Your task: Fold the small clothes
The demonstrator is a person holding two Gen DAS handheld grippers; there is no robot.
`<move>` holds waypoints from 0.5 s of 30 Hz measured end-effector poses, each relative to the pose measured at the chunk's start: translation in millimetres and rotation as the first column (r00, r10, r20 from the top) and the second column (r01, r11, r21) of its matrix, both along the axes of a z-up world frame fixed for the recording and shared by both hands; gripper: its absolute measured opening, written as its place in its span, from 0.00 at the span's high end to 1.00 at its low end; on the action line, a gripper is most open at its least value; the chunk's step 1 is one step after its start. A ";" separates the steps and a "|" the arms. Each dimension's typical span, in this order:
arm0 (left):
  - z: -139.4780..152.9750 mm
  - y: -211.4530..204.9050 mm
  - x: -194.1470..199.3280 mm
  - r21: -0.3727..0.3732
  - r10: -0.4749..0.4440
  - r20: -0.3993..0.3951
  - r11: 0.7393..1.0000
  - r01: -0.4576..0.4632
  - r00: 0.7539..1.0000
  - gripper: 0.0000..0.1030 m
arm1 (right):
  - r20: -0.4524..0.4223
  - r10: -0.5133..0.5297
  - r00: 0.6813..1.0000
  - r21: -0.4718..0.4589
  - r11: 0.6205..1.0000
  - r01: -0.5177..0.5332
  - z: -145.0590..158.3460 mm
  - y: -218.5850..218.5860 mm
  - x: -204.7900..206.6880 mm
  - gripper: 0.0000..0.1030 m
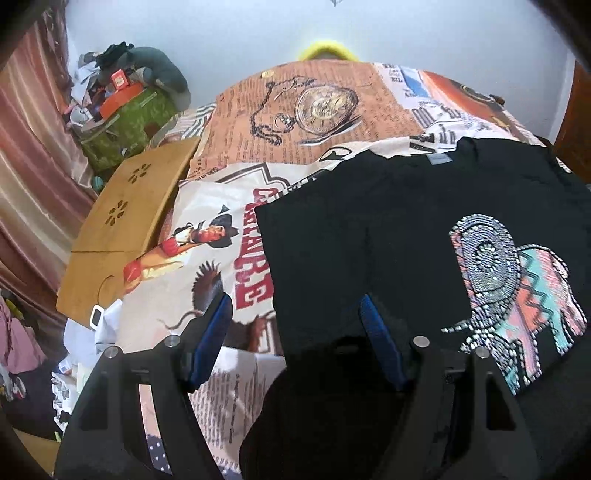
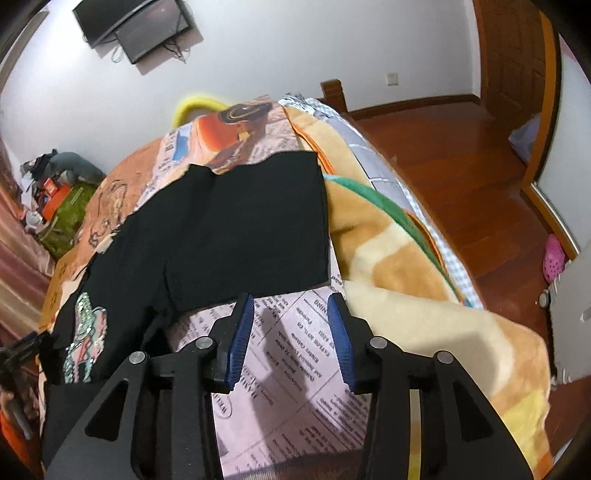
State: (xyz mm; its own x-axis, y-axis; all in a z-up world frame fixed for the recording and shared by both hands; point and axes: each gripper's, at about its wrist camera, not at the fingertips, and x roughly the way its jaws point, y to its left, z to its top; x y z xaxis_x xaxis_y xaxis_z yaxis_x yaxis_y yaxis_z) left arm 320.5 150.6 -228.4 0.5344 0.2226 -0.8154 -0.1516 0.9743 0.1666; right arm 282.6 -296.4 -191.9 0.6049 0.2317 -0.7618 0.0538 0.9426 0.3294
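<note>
A black shirt [image 1: 369, 229] with a sequinned elephant [image 1: 517, 295] lies spread on the bed's printed sheet [image 1: 295, 110]. My left gripper [image 1: 295, 306] hovers over the shirt's near left edge, open and wide. A rumpled black fold sits low between its blue pads [image 1: 218, 325], but they do not press on it. In the right wrist view the shirt [image 2: 240, 221] stretches away, with the elephant [image 2: 85, 332] at the left. My right gripper [image 2: 290, 306] is open just short of the shirt's near hem. Only the pink newsprint sheet [image 2: 295, 369] shows between its fingers.
A wooden board [image 1: 122, 221] lies on the bed's left side, with a cluttered green box [image 1: 125, 122] beyond it. A plush tan blanket [image 2: 406, 277] bunches along the bed's right edge, above a wood floor [image 2: 461, 166]. A screen [image 2: 136, 26] hangs on the wall.
</note>
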 end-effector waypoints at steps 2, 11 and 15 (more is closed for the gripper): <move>4.7 0.7 -4.9 -0.006 0.002 0.011 1.000 -0.002 1.000 0.30 | 0.009 -0.020 1.000 0.031 0.999 0.020 -2.4 -2.1 3.9 0.63; 11.4 10.9 -9.6 -0.051 0.049 0.033 0.998 -0.047 0.998 0.30 | 0.022 -0.040 0.999 0.013 0.999 0.040 -10.2 4.7 27.5 0.82; 13.7 11.1 -13.3 -0.039 0.044 0.046 0.998 -0.042 0.998 0.30 | 0.054 -0.054 0.997 -0.015 0.998 0.055 -3.1 3.6 29.1 0.91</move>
State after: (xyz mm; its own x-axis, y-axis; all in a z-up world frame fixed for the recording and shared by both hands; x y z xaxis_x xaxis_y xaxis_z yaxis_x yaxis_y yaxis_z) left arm 307.2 161.7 -214.7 0.5626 0.2157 -0.7980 -0.2001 0.9722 0.1217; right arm 311.7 -292.7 -195.0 0.6561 0.1850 -0.7316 0.0877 0.9442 0.3174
